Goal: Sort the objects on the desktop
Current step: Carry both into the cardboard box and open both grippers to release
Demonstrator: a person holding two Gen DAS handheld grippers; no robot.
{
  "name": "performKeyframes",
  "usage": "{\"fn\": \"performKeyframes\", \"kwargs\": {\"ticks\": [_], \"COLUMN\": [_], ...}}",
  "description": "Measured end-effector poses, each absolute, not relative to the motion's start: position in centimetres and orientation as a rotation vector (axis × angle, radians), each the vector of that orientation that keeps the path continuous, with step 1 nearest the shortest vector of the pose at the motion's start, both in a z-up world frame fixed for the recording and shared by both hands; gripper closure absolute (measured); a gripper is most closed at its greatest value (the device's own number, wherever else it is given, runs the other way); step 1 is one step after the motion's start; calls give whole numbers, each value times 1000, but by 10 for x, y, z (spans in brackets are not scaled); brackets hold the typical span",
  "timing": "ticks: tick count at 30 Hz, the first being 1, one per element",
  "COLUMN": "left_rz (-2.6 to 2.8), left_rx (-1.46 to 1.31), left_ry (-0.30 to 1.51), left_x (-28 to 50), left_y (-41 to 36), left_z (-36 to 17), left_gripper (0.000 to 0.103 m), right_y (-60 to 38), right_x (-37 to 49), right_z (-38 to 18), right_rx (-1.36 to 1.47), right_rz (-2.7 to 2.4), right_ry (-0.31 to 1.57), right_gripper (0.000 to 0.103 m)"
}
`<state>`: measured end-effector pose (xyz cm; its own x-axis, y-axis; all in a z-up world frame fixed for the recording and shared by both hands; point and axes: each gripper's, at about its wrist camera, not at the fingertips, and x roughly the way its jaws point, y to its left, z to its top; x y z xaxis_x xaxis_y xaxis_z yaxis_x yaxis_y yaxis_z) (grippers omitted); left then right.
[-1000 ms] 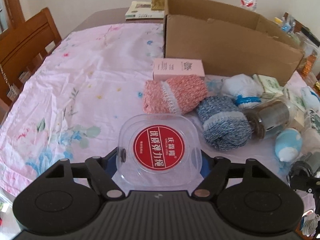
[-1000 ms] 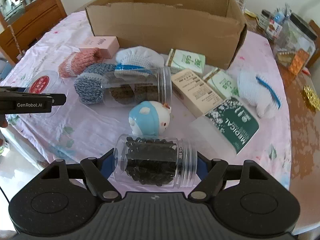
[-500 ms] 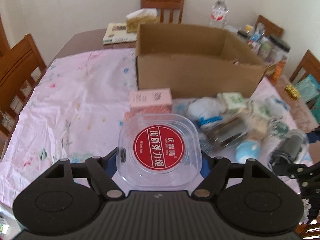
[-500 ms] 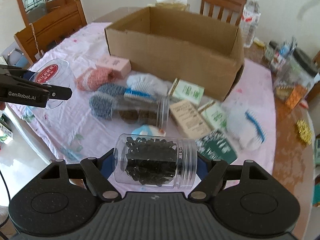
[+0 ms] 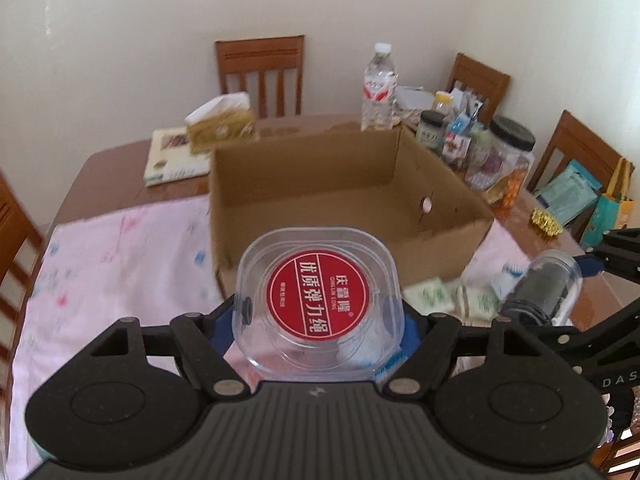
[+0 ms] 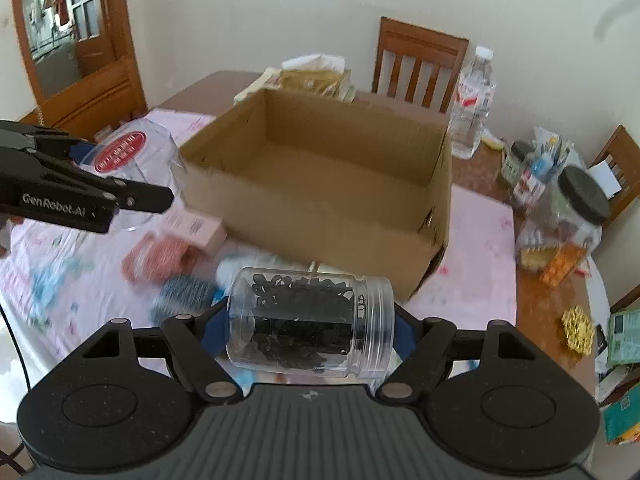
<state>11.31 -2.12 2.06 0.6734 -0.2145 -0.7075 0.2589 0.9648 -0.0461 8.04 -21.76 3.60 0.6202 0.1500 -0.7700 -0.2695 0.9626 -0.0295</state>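
Left hand-held gripper (image 5: 319,314) | clamps clear tub (image 5: 318,305) (red label) | cardboard box (image 5: 340,204) beyond

Left gripper (image 5: 319,312) clamps clear tub (image 5: 318,308) — cardboard box (image 5: 320,216) beyond.

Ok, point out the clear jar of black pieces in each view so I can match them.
Left wrist view: jar of black pieces at right edge, held by the right gripper.
Right wrist view: bottom centre, lying sideways between that gripper's fingers.
Shared landmark: open cardboard box.
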Motion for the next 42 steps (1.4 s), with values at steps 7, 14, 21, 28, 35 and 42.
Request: {"fn": "performKeyframes", "kwargs": {"ticks": [7,14,21,28,35,42], "left_rz": [-319,-338,-363,-382,-404,-392], "left_rx": [79,78,76,70,90,116], "left_ry": [764,776,807,863,898,908], "left_x": [158,202,231,245,254,266], "left_y": [-21,-18,-19,-20,-23,-25], "left_z": [26,16,0,-21,-36,-45], "left_gripper": [27,27,27,27,27,24], "right_y": [-212,-204,-201,-197,-195,-197], "right_x": [129,178,213,226,229,224], "right_z": [49,48,30,12,2,10], "right_rx": [-145,-129,-109,-89,-82,-96], "right_rz": [201,164,130,127,125,90], "right_ry": [837,839,889,956,993,963], "right_gripper": [21,21,21,21,19,4]}}
